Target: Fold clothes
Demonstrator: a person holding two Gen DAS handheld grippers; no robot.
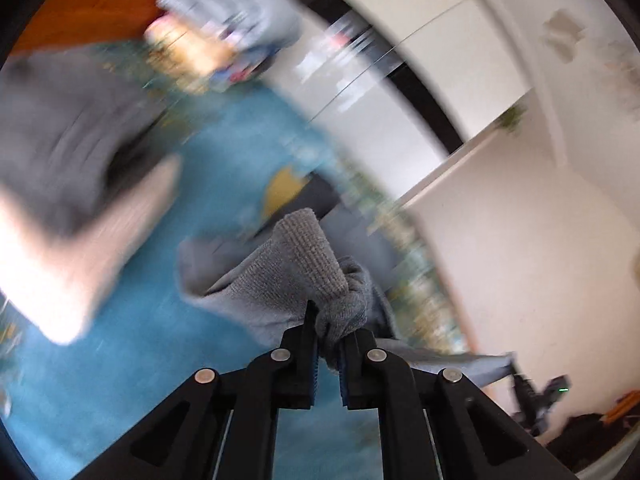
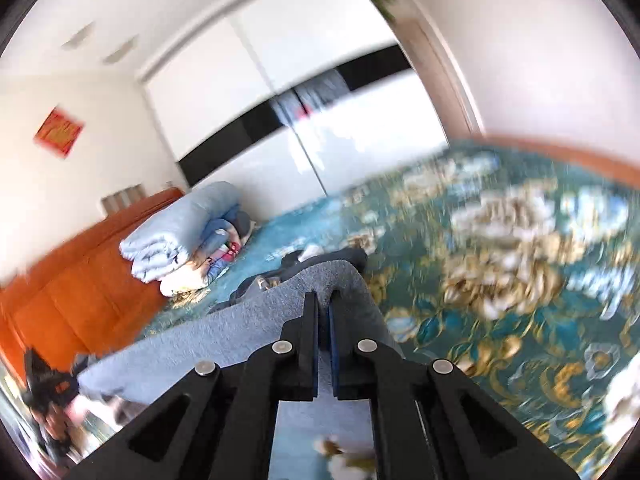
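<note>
While both views are smeared w/ motion blur, the grips read clearly. Left gripper [image 1: 327,322]: jaws pressed together, pinching a bunched fold of the grey knit garment [image 1: 288,268], ribbed edge sticking up just past the tips. Right gripper [image 2: 323,304]: jaws nearly touching, pinching another edge of the same garment [image 2: 224,332], which stretches off to the left toward the other gripper, seen blurred at the frame edge. Cloth hangs above the teal floral bedspread [image 2: 500,240]. Further on, a dark item [image 2: 320,260] lies on the bed, partly hidden behind the garment. Beyond that, stacked folded bedding [image 2: 180,232] sits by the orange headboard [image 2: 72,288]. Farthest: white wardrobe [image 2: 320,80] w/ black band.
</note>
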